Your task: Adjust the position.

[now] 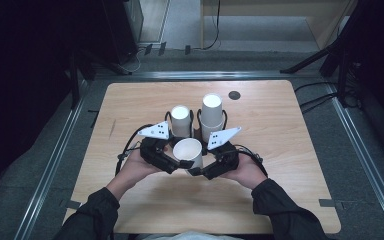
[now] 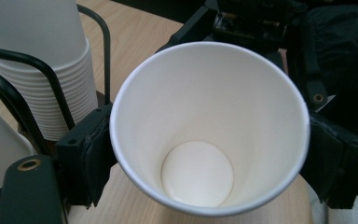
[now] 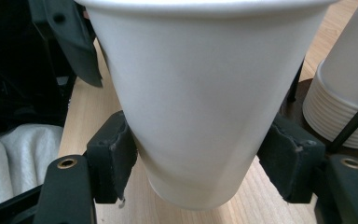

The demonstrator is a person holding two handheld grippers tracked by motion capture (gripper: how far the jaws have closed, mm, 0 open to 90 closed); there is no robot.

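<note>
Right gripper view: right tongs (image 3: 198, 175) clamp paper cup (image 3: 200, 102); left tongs (image 2: 205, 158) seemingly grip it too.

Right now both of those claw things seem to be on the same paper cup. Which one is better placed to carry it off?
Probably the right gripper: its pads press the loose cup's lower wall on both sides. The left gripper holds nearer the rim.

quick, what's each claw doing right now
left claw: closed on the cup near its rim
right claw: closed on the same cup, low on its wall
</note>
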